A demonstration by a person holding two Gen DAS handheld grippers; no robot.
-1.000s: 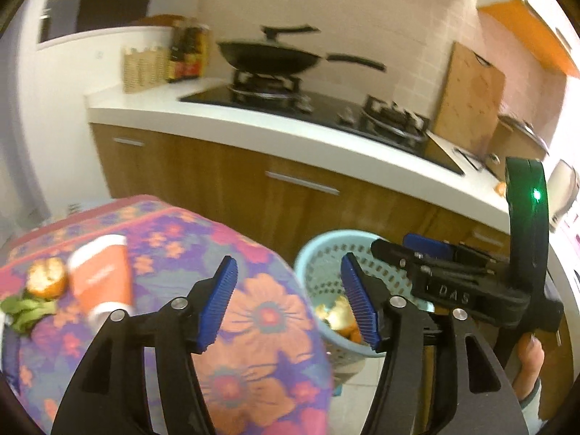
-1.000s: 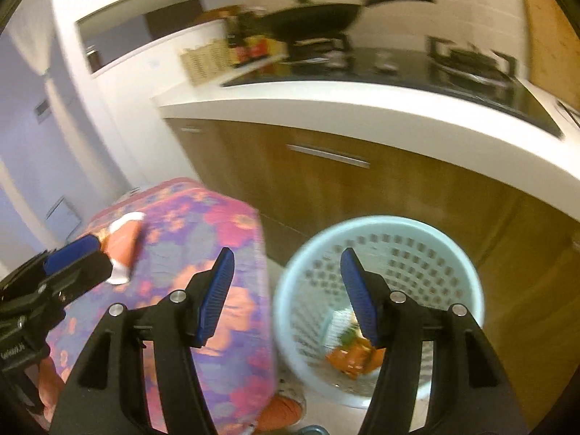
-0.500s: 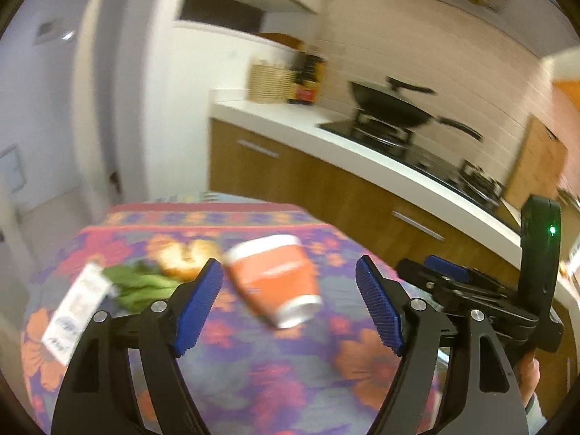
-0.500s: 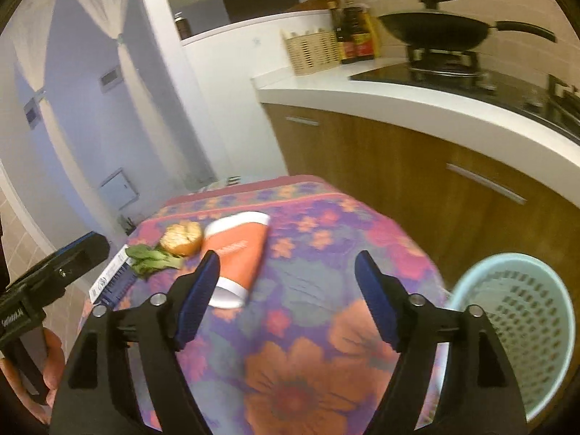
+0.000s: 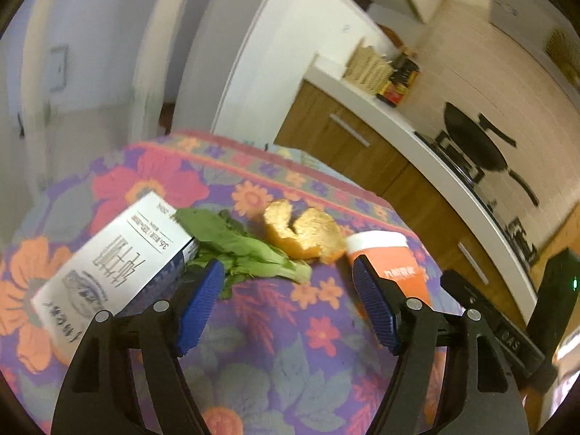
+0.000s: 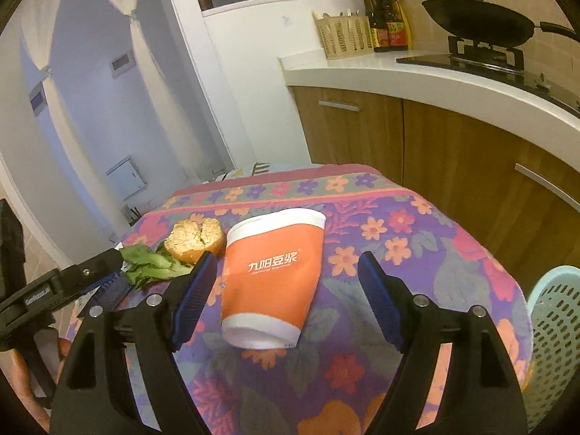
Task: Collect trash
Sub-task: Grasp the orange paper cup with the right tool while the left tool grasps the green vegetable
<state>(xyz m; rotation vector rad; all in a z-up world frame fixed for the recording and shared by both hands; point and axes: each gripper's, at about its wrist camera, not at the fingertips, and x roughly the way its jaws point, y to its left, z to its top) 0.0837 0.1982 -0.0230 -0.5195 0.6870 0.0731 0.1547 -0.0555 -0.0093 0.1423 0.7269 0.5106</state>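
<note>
Right wrist: orange cup [image 6: 273,275] between open jaws

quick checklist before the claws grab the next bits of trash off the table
1. Right claw empty and open wide: ok.
2. Orange cup lying on its side, lined up between the right pads: ok.
3. Left claw empty, jaws closing slightly: ok.
4. Left target: not ok, the greens lie ahead of the pads, beside the white carton and orange peel.
5. Blue basket within view beside the table: ok.
6. Cup empty inside: cannot tell.
</note>
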